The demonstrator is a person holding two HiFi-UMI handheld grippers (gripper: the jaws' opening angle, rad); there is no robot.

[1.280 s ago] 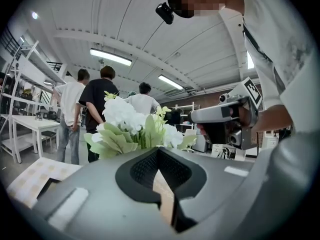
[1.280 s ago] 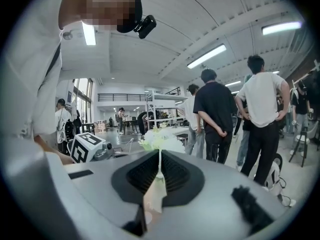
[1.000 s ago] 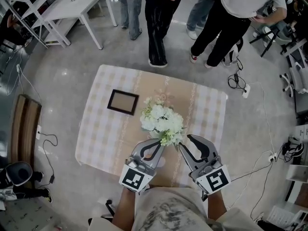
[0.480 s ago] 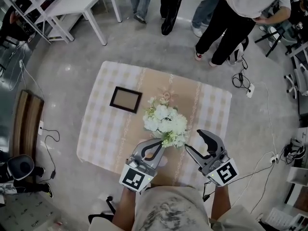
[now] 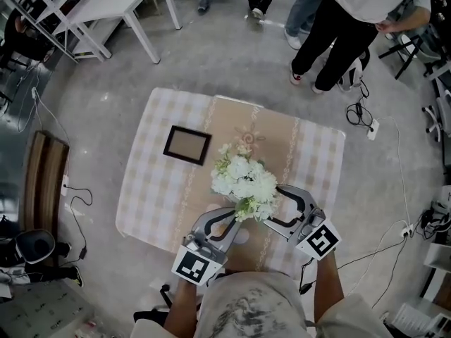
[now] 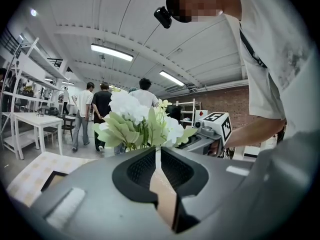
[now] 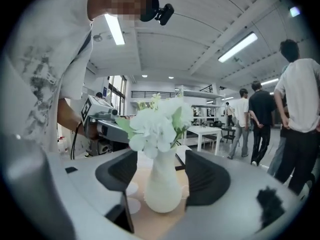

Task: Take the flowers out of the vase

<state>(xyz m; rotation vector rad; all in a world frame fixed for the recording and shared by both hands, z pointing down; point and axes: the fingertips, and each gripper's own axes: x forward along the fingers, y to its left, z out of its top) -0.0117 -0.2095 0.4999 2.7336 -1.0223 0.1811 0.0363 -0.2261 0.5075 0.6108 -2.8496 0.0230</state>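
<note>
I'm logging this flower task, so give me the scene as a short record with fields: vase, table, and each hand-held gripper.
Vase: white, upright, flowers still in it.
Table: checked covering; dark picture frame lies apart from the vase.
Left hand-held gripper: at the flowers' base, jaws nearly together, just eased open a slit; nothing clearly between them.
Right hand-held gripper: jaws wide, just been opening; vase between them, untouched.

A dark picture frame (image 5: 187, 145) lies on the checked tablecloth (image 5: 149, 189).
</note>
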